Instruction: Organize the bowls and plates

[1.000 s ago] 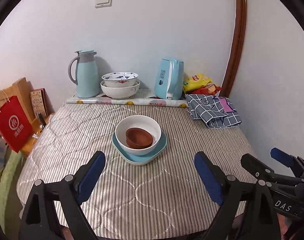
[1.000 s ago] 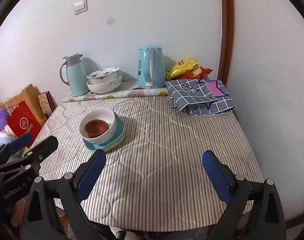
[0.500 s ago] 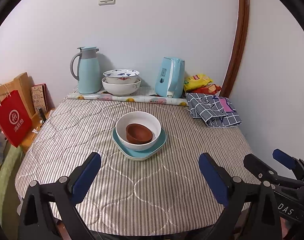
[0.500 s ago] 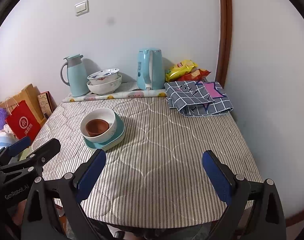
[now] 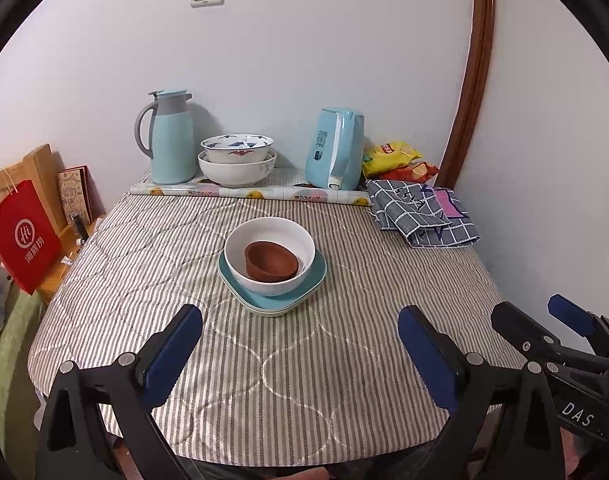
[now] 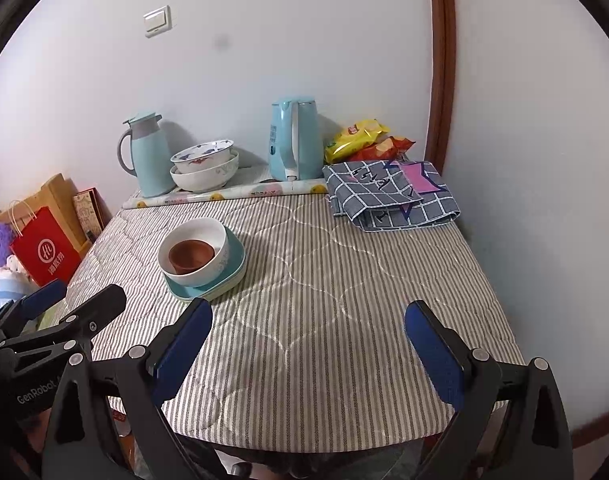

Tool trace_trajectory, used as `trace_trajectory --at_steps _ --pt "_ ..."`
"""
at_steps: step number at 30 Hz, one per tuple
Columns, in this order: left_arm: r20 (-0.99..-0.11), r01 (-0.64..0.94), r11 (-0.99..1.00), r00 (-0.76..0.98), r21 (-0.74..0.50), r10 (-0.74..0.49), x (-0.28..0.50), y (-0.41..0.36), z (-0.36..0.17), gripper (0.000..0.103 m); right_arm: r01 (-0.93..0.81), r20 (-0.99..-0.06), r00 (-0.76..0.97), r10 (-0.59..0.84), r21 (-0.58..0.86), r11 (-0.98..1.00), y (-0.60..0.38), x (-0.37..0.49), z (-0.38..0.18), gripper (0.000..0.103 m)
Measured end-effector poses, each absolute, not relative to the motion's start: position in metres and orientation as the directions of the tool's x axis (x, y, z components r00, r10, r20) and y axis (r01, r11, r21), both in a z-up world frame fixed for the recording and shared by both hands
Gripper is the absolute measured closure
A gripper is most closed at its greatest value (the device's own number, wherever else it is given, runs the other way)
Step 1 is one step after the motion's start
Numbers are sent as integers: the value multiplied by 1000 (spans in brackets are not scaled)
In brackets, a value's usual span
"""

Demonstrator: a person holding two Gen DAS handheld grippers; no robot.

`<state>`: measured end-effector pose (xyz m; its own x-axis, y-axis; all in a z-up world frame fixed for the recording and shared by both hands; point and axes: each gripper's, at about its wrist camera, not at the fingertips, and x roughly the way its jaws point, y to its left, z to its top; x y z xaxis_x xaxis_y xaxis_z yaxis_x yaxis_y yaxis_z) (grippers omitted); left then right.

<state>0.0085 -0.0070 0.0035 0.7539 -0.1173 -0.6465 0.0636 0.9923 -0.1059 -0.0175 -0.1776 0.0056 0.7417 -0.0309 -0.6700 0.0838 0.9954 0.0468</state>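
Observation:
A small brown bowl (image 5: 270, 261) sits inside a white bowl (image 5: 269, 284), which rests on stacked teal square plates (image 5: 314, 282) at the table's middle; the stack also shows in the right wrist view (image 6: 228, 276). Two more nested white bowls (image 5: 237, 157) stand at the back by the wall. My left gripper (image 5: 300, 356) is open and empty, above the table's near edge, short of the stack. My right gripper (image 6: 308, 350) is open and empty, to the right of the stack.
A light blue thermos jug (image 5: 171, 138) and a blue kettle (image 5: 338, 149) stand at the back. Snack bags (image 5: 396, 158) and a folded checked cloth (image 5: 420, 214) lie at the back right. A red paper bag (image 5: 22, 238) stands left of the table (image 5: 304, 400).
Both grippers have drawn back and risen slightly, so the table's near edge now shows in both views. Both stay open. The dishes have not moved.

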Motion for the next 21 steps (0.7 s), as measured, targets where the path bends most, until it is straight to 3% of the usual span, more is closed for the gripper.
trace_trajectory --at_steps 21 --pt "-640 60 994 761 -91 -105 8 -7 7 4 85 -660 751 -37 42 995 -180 -22 13 7"
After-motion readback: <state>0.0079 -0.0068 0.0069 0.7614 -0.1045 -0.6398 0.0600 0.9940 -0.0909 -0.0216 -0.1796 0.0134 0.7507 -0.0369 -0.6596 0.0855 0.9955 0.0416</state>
